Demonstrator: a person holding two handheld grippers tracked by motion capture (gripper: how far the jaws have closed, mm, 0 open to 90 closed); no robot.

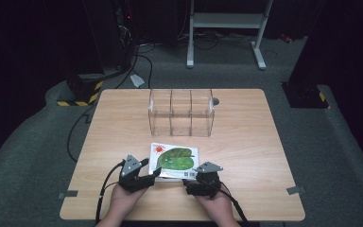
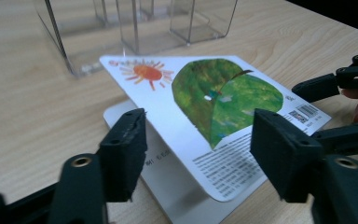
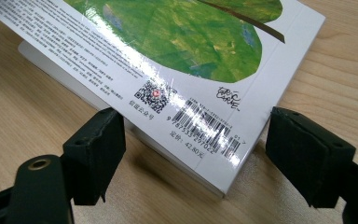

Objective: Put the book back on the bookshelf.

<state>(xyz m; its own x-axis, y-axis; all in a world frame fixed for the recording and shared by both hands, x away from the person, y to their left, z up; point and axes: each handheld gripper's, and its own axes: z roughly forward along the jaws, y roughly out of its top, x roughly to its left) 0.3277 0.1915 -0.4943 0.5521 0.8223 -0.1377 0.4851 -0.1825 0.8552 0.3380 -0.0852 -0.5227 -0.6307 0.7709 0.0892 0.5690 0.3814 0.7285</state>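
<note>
The table (image 1: 123, 123) is light wood and takes most of the high view; on its far middle stands a clear organizer (image 1: 182, 112) with three compartments, upright and well apart from the hands.

The book (image 1: 175, 161) lies near the near edge of the table, between the organizer and the two grippers; its back cover is up, with a green leaf, an orange sun at the far left corner and a barcode at the near right corner; in the left gripper view this cover (image 2: 205, 116) is lifted a little off the pages below, so the book stands slightly open on its left side, and the spine is on the right.

The left gripper (image 1: 147, 174) is at the near left corner of the book; its jaws stand open, one at each side of the raised cover edge, and the pads do not press on it.

The right gripper (image 1: 194, 182) is at the near right corner, by the barcode; its jaws are also open, and the corner sits between them without touching either pad (image 3: 98, 149).
</note>
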